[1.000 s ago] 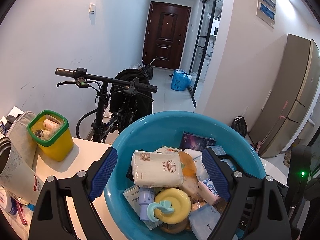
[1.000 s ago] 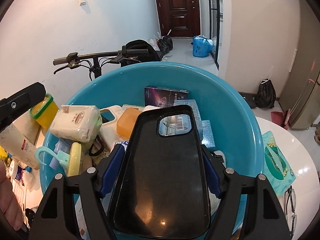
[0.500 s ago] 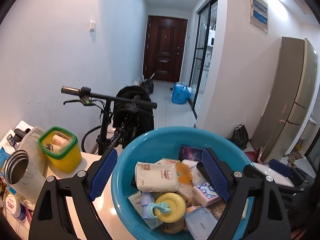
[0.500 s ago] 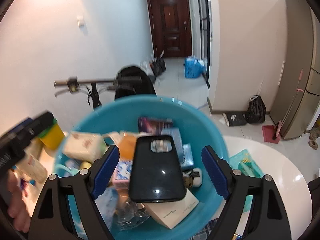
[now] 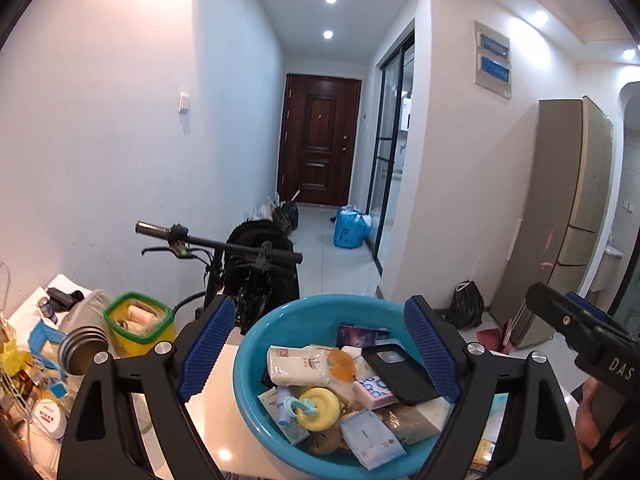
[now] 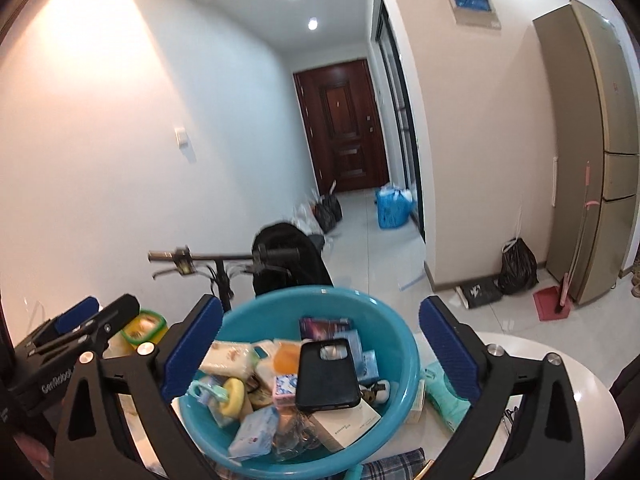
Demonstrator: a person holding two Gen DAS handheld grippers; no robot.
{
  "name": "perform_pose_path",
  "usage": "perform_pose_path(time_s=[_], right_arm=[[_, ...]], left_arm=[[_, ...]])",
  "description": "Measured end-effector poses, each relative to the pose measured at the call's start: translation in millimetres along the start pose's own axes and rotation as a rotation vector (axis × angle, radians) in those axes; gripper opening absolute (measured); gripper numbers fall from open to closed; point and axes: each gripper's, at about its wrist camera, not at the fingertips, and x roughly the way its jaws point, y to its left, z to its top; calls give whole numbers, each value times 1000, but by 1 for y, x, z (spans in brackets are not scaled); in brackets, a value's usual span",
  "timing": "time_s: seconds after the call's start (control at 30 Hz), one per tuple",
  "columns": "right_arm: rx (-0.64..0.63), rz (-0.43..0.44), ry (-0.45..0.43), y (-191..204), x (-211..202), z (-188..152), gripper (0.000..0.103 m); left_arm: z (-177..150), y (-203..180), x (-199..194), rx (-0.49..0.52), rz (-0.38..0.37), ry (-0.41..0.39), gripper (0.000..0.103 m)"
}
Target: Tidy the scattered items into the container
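Black phone case [image 6: 327,376] flat atop basin [image 6: 404,344] clutter, camera cutout toward door [image 6: 344,128]

The left gripper [image 5: 316,350] points slightly downward, its blue-padded fingers [image 5: 206,346] spread wide with nothing between them. The right gripper [image 6: 320,346] tilts down likewise; its jaws have just been opening and now stand wide, its fingers [image 6: 448,354] gripping nothing.
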Motion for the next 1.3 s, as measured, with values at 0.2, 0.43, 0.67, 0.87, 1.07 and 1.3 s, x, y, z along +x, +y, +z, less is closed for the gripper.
perform_pose_path(time_s=[0.2,0.43,0.67,0.87,1.07,1.3], right_arm=[[-24,21,-71,2,-36,4,102],[-51,27,-183,14,-79,3,102],[-84,56,-265,25,-113,0,102],[-111,83,-314,32,-133,-4,102],[-142,90,-347,39,-144,-8,102],[-165,99,-369,43,-155,-13,102]], left_arm=[[6,-9,-36,24,-10,-53,89],[12,-4,-70,-7,-41,-115,89],[13,-2,-108,-13,-57,-216,100],[13,1,-135,-33,-41,-315,103],[12,6,-155,-51,-85,-353,103],[7,6,-168,-67,-35,-420,103]])
